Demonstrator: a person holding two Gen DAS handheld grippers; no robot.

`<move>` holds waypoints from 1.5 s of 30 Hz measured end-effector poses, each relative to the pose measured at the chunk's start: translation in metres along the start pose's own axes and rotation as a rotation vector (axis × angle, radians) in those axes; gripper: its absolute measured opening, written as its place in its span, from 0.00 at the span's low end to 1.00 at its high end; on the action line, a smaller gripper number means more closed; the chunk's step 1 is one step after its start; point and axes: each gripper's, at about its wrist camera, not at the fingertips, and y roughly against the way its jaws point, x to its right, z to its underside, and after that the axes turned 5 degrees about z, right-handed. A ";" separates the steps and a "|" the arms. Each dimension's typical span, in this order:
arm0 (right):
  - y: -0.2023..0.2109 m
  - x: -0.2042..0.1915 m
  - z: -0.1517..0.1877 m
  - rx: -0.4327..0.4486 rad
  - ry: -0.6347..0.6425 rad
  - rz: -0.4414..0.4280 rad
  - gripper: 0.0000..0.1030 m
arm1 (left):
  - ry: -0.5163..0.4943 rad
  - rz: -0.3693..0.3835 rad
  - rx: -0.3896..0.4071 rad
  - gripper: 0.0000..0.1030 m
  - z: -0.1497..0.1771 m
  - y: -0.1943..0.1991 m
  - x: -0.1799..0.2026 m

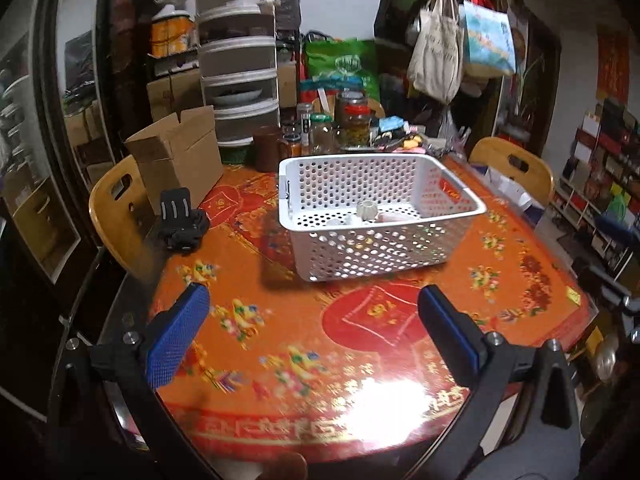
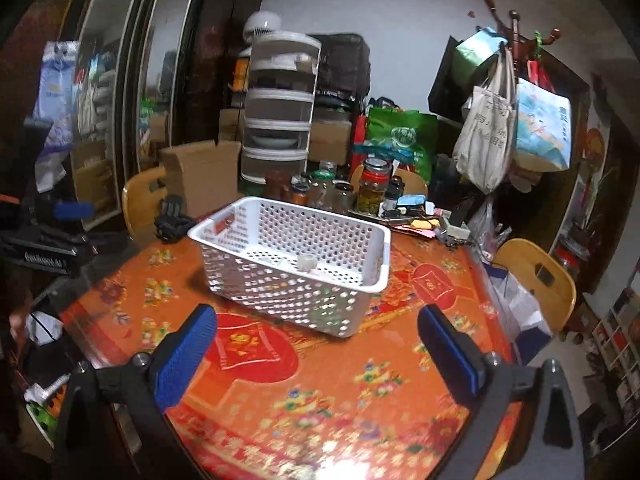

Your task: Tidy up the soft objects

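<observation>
Both my grippers hang above the near part of the surface [image 1: 400, 344], a round top under an orange and red flowered cover. My left gripper [image 1: 314, 308] has its jaws spread wide with nothing between them, only the patterned cover showing in the gap. My right gripper [image 2: 316, 330] is the same: jaws wide, blue pads facing each other, nothing held.

Ahead of both sits the white basket [image 1: 372, 248], a rectangular plastic one with round holes all over its walls and floor. It rests on the surface past my jaws, well apart from them. From my left camera it lies straight ahead and a little right; from my right camera the basket [image 2: 280, 292] lies ahead and a little left, one corner turned toward me. Inside it I see a small pale ribbed piece [image 1: 367, 210] standing on the floor, and just beside it a pale pinkish lump [image 1: 390, 217] and another whitish bit closer to the near wall. They are too small and blurred for me to say what they are.

Left of the basket lies a black strap bundle [image 1: 182, 224] near the surface's edge, with an open cardboard box [image 1: 180, 152] behind it. Behind the basket stands a row of glass jars [image 1: 352, 124]. Wooden chairs [image 1: 116, 208] stand around the surface.
</observation>
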 end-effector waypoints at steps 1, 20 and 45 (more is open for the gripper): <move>0.006 -0.002 0.006 0.004 -0.011 -0.019 0.98 | 0.003 -0.001 0.019 1.00 0.007 0.007 0.005; -0.033 0.007 0.034 -0.058 -0.074 0.062 0.98 | -0.028 -0.019 0.061 1.00 0.024 -0.012 0.047; -0.028 0.010 0.033 -0.049 -0.095 0.039 0.98 | -0.026 0.010 0.043 1.00 0.030 -0.021 0.047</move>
